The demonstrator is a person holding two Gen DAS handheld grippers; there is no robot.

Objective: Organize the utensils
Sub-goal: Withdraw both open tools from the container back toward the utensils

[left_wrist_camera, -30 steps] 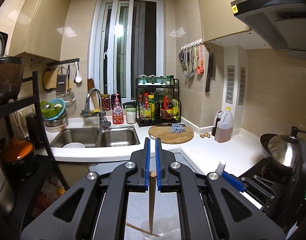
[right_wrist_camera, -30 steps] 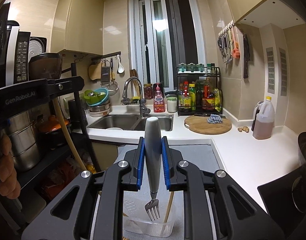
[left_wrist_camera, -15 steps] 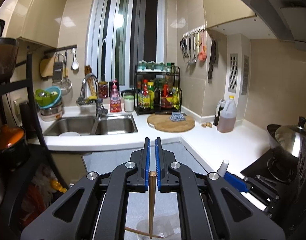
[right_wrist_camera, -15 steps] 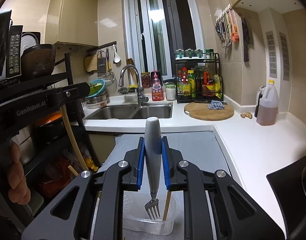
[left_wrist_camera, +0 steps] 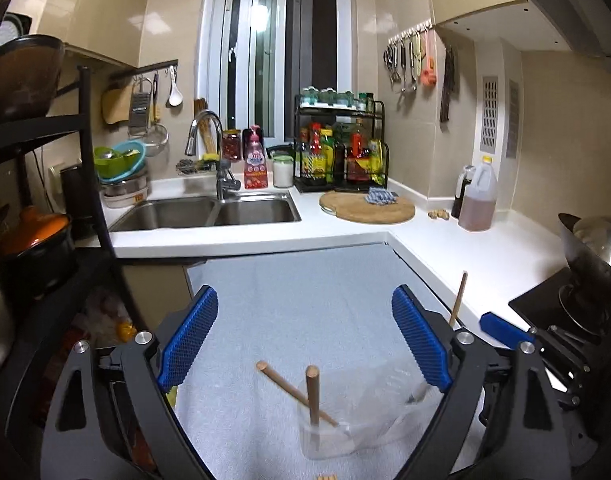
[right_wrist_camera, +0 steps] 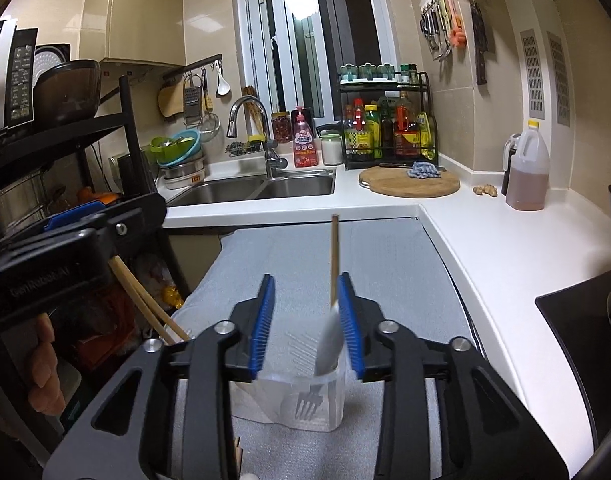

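Our left gripper [left_wrist_camera: 305, 344] has just swung its jaws wide; nothing sits between the blue pads [left_wrist_camera: 187, 340]. Below it two wooden chopsticks [left_wrist_camera: 312, 394] stand crossed in the clear plastic container [left_wrist_camera: 345, 436] on the grey mat [left_wrist_camera: 305, 288].

Our right gripper [right_wrist_camera: 306, 322] has likewise been opening, and the fork [right_wrist_camera: 328, 344] (its grey handle blurred) leans by the right pad, tines down inside the container [right_wrist_camera: 305, 404]; whether it touches that pad we cannot tell. A single chopstick [right_wrist_camera: 334, 256] rises behind it.

Beyond the mat lie the sink [left_wrist_camera: 209, 212], the round cutting board [left_wrist_camera: 367, 208] and an oil jug [left_wrist_camera: 478, 200].
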